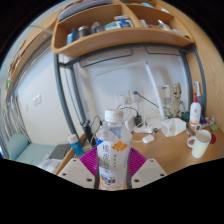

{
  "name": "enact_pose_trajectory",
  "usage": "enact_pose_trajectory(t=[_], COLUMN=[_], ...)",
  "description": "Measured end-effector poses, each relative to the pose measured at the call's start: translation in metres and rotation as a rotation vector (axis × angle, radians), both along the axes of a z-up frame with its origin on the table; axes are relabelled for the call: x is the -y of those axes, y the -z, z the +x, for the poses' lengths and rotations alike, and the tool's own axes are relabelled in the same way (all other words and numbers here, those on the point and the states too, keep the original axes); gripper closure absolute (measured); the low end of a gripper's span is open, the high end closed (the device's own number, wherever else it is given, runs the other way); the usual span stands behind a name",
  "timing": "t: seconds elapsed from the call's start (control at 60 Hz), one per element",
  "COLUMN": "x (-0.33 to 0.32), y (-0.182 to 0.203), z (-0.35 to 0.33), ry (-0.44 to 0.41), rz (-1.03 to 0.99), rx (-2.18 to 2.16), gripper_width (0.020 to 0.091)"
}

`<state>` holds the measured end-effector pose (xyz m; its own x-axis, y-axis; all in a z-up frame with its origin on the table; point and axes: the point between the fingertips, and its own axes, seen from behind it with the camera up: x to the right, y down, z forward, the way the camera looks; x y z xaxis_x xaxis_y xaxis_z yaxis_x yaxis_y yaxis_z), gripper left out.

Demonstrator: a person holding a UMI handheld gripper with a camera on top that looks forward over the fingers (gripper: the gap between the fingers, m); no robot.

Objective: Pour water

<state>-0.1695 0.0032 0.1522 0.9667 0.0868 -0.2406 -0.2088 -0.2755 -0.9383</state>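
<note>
A clear plastic water bottle [113,150] with a white cap and a white, orange and blue label stands upright between my fingers. My gripper [112,168] is shut on the bottle, its magenta pads [87,163] pressing the label from both sides. The bottle looks lifted above the wooden desk [170,150]. A white mug [200,144] sits on the desk to the right, beyond the fingers.
Crumpled white paper [172,127] and small bottles [195,111] lie at the desk's back right. A wooden shelf [120,38] with several items hangs overhead. A white wall and metal frame posts [62,95] stand behind. A blue object [77,147] lies left of the bottle.
</note>
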Motion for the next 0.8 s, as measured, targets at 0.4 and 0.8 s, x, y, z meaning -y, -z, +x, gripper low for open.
enact_pose_trajectory(t=[0.4,0.8], x=[-0.028,-0.040], y=[-0.054,-0.015], z=[0.180,0.235], ry=[0.192,0.335], rz=[-0.086,-0.244], rx=[-0.988,-1.655], gripper_width=[0.0739,0.0722])
